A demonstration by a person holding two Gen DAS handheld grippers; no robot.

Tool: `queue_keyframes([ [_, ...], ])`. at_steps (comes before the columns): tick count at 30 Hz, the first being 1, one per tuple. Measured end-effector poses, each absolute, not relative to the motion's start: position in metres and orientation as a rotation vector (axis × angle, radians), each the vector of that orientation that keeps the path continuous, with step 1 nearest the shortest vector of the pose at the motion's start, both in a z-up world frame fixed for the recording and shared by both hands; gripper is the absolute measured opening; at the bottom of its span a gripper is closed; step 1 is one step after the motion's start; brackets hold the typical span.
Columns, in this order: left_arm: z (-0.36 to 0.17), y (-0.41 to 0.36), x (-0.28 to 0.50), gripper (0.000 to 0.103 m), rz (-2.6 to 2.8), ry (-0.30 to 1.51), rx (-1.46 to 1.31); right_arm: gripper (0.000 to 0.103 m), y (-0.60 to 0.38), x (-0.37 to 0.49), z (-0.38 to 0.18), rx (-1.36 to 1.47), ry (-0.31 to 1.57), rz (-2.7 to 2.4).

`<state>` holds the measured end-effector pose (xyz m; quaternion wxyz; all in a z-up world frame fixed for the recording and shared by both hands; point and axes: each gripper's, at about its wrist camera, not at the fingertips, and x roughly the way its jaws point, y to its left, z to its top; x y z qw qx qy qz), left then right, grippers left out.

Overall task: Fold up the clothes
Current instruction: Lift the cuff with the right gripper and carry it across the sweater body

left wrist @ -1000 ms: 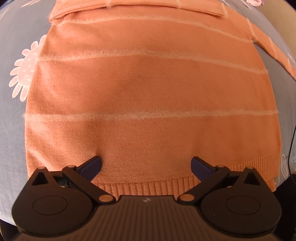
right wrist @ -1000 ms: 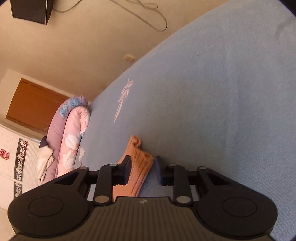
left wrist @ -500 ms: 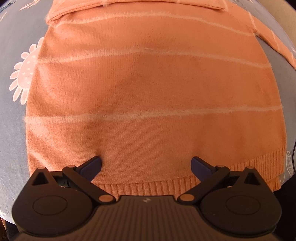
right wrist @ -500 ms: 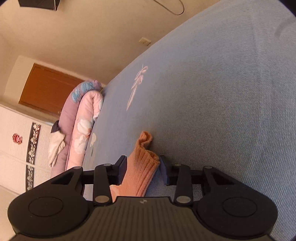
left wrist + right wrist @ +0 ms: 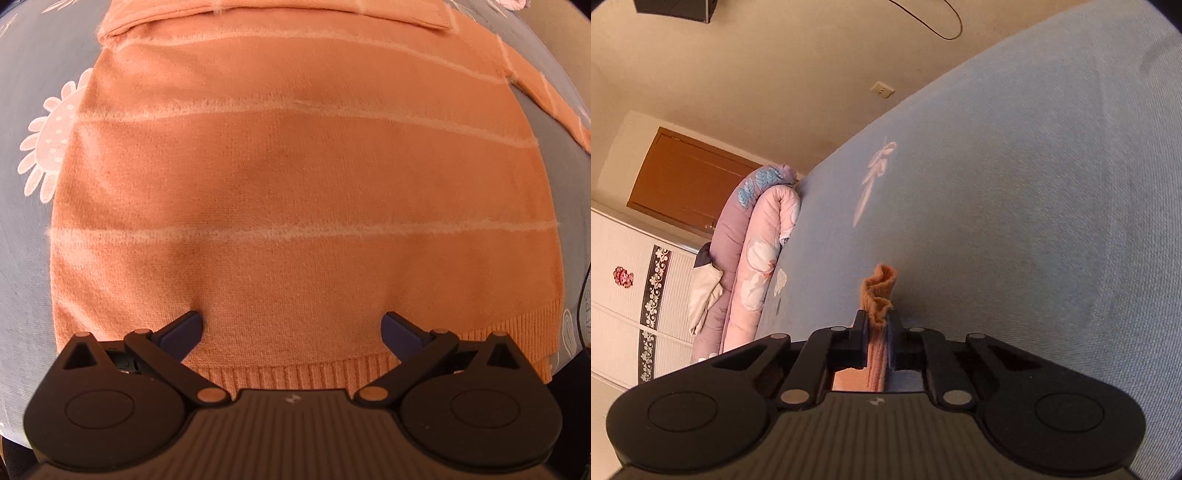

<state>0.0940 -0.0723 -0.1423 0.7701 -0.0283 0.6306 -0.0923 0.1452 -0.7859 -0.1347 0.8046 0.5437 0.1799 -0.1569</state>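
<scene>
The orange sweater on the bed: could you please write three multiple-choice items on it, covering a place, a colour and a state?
1. Where is the left gripper?
A. Over the sweater's ribbed hem
B. Over the collar
C. Off the bed

2. What colour are the thin stripes on the sweater?
A. Black
B. Green
C. Pale cream

3. What is between the fingers of the right gripper?
A. Nothing
B. A bunched sweater cuff
C. A pillow

Answers: 1 A, the ribbed hem lies just under its spread fingers. 2 C, pale lines cross the orange knit. 3 B, the closing fingers pinch orange ribbed fabric above the blue bedsheet.
</scene>
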Motion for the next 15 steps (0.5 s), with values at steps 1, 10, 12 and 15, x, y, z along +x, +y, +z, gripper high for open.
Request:
queue_keyframes([
  [1, -0.142, -0.073, 0.094, 0.102, -0.205, 1.366, -0.064, 0.012, -0.782, 0.148, -0.124, 1.146, 0.394, -0.328],
  [10, -0.143, -0.074, 0.092, 0.102, -0.238, 1.333, -0.117, 0.012, -0.694, 0.194, -0.026, 0.887, 0.520, -0.184],
  [12, -0.143, -0.076, 0.090, 0.102, -0.259, 1.320, -0.108, 0.012, -0.667, 0.206, -0.009, 0.836, 0.545, -0.149],
  [15, -0.144, -0.077, 0.086, 0.102, -0.286, 1.296, -0.109, 0.012, -0.625, 0.222, 0.009, 0.769, 0.580, -0.096],
])
